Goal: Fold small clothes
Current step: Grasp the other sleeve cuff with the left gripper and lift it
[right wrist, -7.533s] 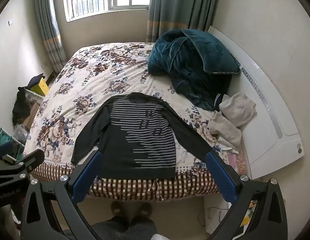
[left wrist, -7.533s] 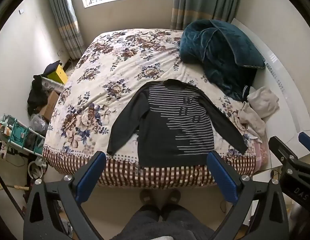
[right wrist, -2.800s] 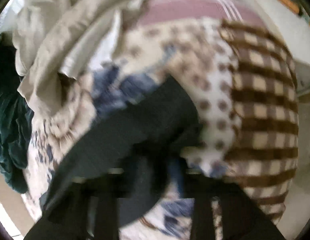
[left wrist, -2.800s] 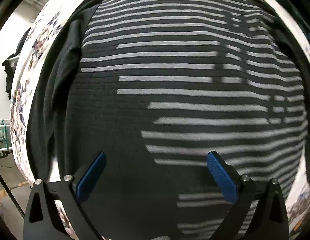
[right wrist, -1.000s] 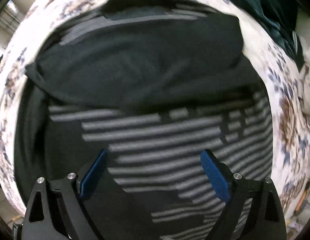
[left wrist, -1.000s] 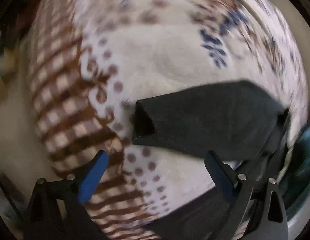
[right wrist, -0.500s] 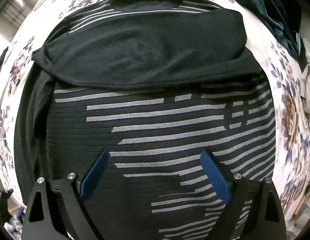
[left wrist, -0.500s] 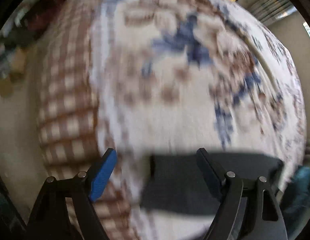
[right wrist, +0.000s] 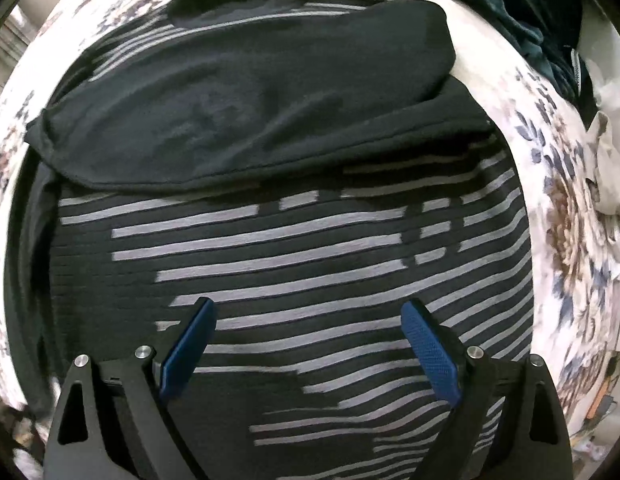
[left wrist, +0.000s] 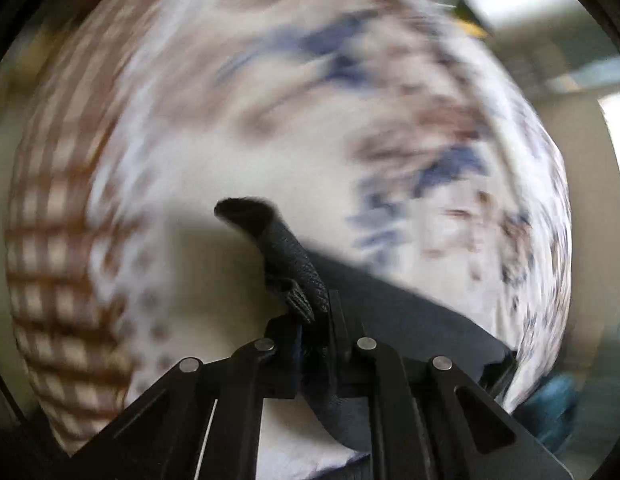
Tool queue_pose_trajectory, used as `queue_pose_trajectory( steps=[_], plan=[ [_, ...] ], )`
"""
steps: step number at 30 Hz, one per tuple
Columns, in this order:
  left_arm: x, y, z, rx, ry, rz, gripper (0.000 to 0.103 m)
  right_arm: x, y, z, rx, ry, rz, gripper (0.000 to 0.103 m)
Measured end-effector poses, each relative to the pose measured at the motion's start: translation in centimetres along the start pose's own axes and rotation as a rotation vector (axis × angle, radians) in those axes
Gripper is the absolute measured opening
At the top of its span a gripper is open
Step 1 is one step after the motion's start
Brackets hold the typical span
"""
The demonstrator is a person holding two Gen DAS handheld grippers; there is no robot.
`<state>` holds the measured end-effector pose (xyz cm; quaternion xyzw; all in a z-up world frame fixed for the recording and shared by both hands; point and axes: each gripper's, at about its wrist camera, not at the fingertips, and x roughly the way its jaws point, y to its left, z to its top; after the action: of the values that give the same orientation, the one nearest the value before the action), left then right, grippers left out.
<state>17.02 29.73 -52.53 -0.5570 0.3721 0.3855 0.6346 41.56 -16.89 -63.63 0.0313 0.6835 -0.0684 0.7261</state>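
Apparently left tongs (left wrist: 316, 320) pinch blurred sleeve cuff (left wrist: 270, 236).

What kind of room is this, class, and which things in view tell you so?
Most likely a bedroom: a floral bedspread with a brown checked border, a crumpled teal quilt at its far edge, and a black grey-striped sweater spread on it.

Dark long-sleeved sweater (right wrist: 294, 264) with pale grey stripes, lying flat and partly folded.

In the right wrist view it fills the frame, collar at top centre, one plain black sleeve (right wrist: 246, 112) folded across the upper chest. In the left wrist view, the other sleeve's cuff (left wrist: 286, 256) rises bunched at lower centre, pinched.
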Motion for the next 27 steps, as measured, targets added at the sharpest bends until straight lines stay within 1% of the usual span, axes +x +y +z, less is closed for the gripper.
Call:
queue_pose_trajectory(
  steps=[1,2,3,5,6,7,9,10,12,13,15,16,18,19,20,21,22,23,24,25,26,27],
  plan=[
    [-0.8,-3.3,0.2,0.130,-0.040,-0.005,0.007,0.2,-0.3,0.0,0.004,0.002,-0.004,0.095],
    [-1.5,-5.3,0.1,0.217,-0.068,-0.010,0.007,0.4,-0.8,0.0,0.015,0.001,-0.007,0.095],
    [-2.2,-7.5,-0.4,0.304,-0.094,-0.024,0.007,0.8,-0.6,0.7,0.026,0.002,-0.009,0.095],
    [-2.7,-13.6,-2.5,0.488,-0.124,-0.073,0.007,1.2,-1.2,1.1,0.043,0.005,-0.007,0.095],
    [-3.0,-15.6,-3.7,0.550,-0.123,-0.105,0.007,1.4,-1.7,1.4,0.058,0.004,-0.008,0.095],
    [-2.9,-18.4,-5.1,0.611,-0.117,-0.143,0.007,1.6,-2.3,1.4,0.077,0.005,-0.009,0.095],
    [-2.3,-24.5,-9.7,0.741,-0.088,-0.228,0.007,2.0,-3.8,1.4,0.117,0.015,-0.005,0.095],
    [-2.2,-26.1,-11.4,0.779,-0.075,-0.257,0.007,2.2,-4.4,1.6,0.134,0.020,-0.001,0.095],
    [-1.3,-31.4,-17.8,0.911,-0.011,-0.346,0.008,2.5,-6.0,1.7,0.168,0.026,0.005,0.095],
    [-1.5,-32.1,-19.7,0.949,0.006,-0.365,0.008,2.5,-6.9,1.8,0.184,0.025,0.003,0.095],
    [-0.4,-35.1,-26.6,1.060,0.090,-0.423,0.008,2.5,-8.4,2.1,0.208,0.019,-0.006,0.095],
    [0.0,-36.1,-29.3,1.100,0.127,-0.435,0.008,2.5,-9.5,2.3,0.223,0.016,-0.013,0.095],
    [1.2,-36.8,-33.8,1.165,0.213,-0.443,0.008,2.4,-11.4,2.8,0.249,0.012,-0.026,0.095],
    [1.8,-37.0,-37.0,1.203,0.269,-0.442,0.009,2.3,-12.2,3.1,0.256,0.010,-0.031,0.095],
    [1.9,-36.7,-38.7,1.226,0.307,-0.443,0.012,2.2,-13.2,3.4,0.264,0.008,-0.039,0.095],
    [2.2,-36.6,-40.2,1.250,0.348,-0.444,0.012,2.0,-14.0,3.6,0.271,0.005,-0.042,0.095],
    [2.2,-36.6,-41.7,1.289,0.379,-0.435,0.019,1.9,-14.7,3.9,0.277,0.002,-0.040,0.095],
    [1.8,-36.2,-43.2,1.341,0.384,-0.419,0.037,1.9,-15.5,4.3,0.281,0.000,-0.034,0.095],
    [1.2,-35.5,-43.9,1.376,0.380,-0.412,0.047,1.8,-16.2,4.7,0.288,-0.002,-0.021,0.095],
    [0.6,-35.0,-43.8,1.404,0.370,-0.419,0.071,1.7,-17.2,5.0,0.293,-0.003,-0.004,0.095],
    [0.1,-34.7,-43.2,1.411,0.354,-0.418,0.090,1.6,-17.8,5.4,0.296,-0.003,0.004,0.095],
    [-0.5,-34.1,-41.9,1.417,0.327,-0.403,0.093,1.4,-18.6,5.8,0.302,-0.005,0.014,0.095]
  ],
)
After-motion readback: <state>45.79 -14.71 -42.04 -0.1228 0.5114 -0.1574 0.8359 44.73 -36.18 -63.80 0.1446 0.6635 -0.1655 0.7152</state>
